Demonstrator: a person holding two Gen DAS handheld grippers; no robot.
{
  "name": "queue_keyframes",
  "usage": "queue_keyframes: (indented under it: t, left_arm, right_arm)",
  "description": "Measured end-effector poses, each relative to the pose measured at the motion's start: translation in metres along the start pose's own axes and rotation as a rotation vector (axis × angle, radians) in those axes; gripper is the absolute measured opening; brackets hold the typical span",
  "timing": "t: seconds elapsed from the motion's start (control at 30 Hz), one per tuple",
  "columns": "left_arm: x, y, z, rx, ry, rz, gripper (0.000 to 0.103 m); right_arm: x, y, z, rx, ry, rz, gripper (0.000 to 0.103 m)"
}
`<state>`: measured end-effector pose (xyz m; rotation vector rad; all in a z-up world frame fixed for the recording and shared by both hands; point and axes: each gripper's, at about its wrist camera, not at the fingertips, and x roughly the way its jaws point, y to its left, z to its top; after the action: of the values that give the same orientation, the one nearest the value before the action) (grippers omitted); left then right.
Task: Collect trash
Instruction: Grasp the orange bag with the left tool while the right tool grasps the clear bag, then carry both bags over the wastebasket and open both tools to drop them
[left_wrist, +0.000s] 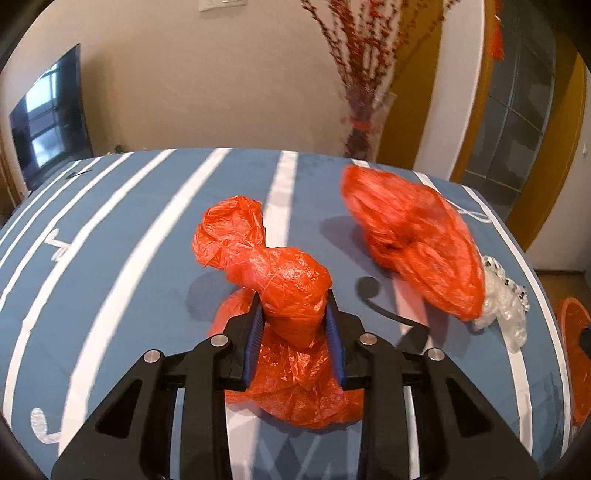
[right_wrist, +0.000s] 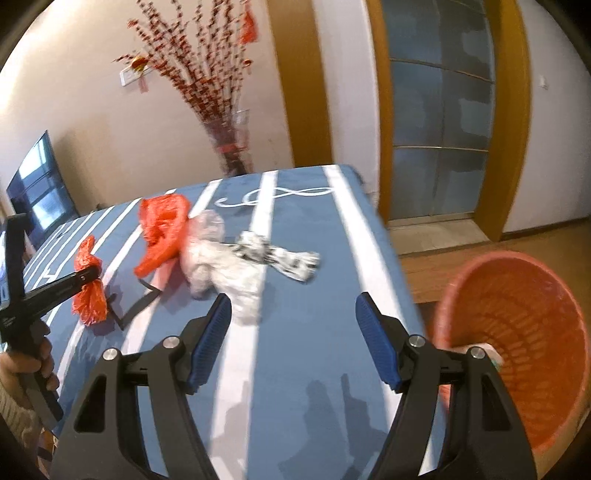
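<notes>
My left gripper is shut on a crumpled orange plastic bag, held just above the blue striped table. It also shows in the right wrist view, pinched by the left gripper at far left. A second orange bag lies to the right on the table, also in the right wrist view. Beside it lies clear and white crumpled plastic with a black-spotted wrapper. My right gripper is open and empty above the table's near right part. An orange waste basket stands on the floor to the right.
A glass vase of red branches stands behind the table's far edge. A TV is at the left wall. A glass door with a yellow frame is at the right. The table's right edge drops to the wooden floor.
</notes>
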<state>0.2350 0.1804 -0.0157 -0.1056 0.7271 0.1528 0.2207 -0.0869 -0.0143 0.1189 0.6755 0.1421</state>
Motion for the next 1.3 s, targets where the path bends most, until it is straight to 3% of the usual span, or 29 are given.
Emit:
queue_keyframes:
  t: [0.17,0.6,0.63,0.7,0.87,1.3]
  left_arm:
    - [-0.005,0.017,0.005,-0.020,-0.022,0.004,0.031]
    - [0.003,0.030,0.010,-0.026,-0.032,-0.038,0.031]
    - [0.003,0.030,0.010,-0.025,-0.031,-0.041,0.031]
    - [0.003,0.029,0.009,-0.024,-0.029,-0.046,0.031]
    - [0.002,0.025,0.008,-0.013,-0.024,-0.062,0.031]
    - [-0.021,-0.017,-0.005,0.037,-0.021,-0.129,0.031]
  right_arm:
    - [0.040,0.039,0.014,-0.056,0.042,0.065,0.061]
    - [0.118,0.100,0.032,-0.202,0.123,0.055,0.061]
    - [0.122,0.101,0.032,-0.212,0.132,0.049,0.059]
    - [0.127,0.103,0.030,-0.222,0.163,0.045,0.047]
    - [0.117,0.097,0.024,-0.203,0.167,0.064,0.028]
    - [0.025,0.040,-0.002,-0.082,0.105,0.081,0.027]
